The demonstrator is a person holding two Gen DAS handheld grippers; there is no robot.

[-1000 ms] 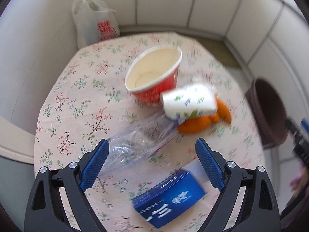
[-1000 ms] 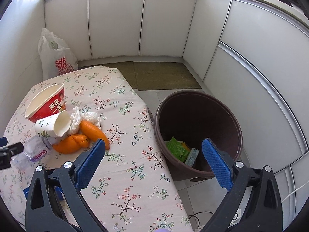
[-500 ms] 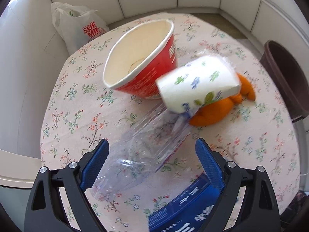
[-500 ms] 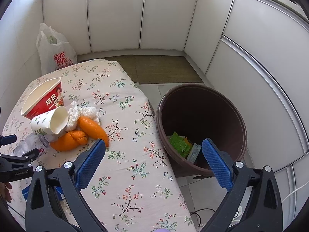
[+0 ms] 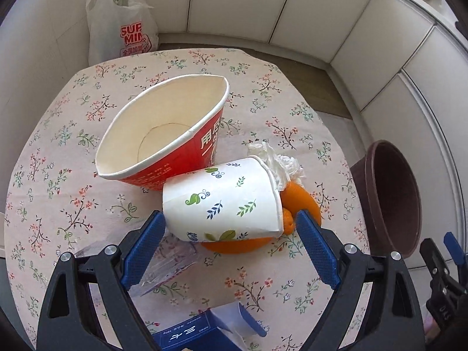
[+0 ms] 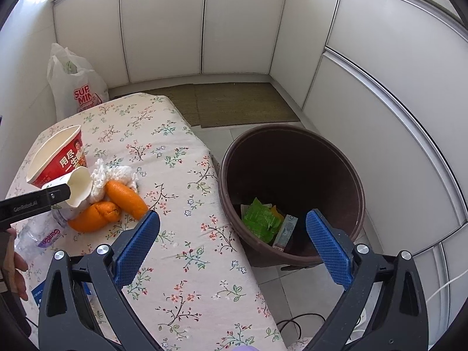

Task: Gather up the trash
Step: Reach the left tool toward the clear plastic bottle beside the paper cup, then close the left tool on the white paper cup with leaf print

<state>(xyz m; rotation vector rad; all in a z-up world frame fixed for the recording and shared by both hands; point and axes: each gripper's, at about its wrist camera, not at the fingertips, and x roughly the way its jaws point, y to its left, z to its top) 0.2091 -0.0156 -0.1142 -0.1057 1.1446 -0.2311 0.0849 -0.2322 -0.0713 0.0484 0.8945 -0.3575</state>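
A white leaf-patterned paper cup (image 5: 225, 197) lies on its side on the floral table (image 5: 73, 199), stuffed with tissue (image 5: 280, 163). My left gripper (image 5: 231, 228) is open, its blue pads on either side of the cup without touching it. Orange peel (image 5: 298, 199) lies under and behind the cup. A red noodle bowl (image 5: 163, 134) leans behind it. A crushed clear bottle (image 5: 172, 266) and a blue box (image 5: 193, 336) lie near me. My right gripper (image 6: 231, 231) is open and empty above the table edge, beside the brown bin (image 6: 292, 193).
The bin also shows in the left wrist view (image 5: 392, 196) off the table's right edge and holds green wrappers (image 6: 259, 216). A white shopping bag (image 5: 120, 20) stands behind the table by the wall. White cabinets (image 6: 234, 29) enclose the room. A mat (image 6: 234, 102) lies on the floor.
My left gripper has moved forward and right, from over the clear bottle to around the paper cup. The right gripper has shifted slightly toward the bin.
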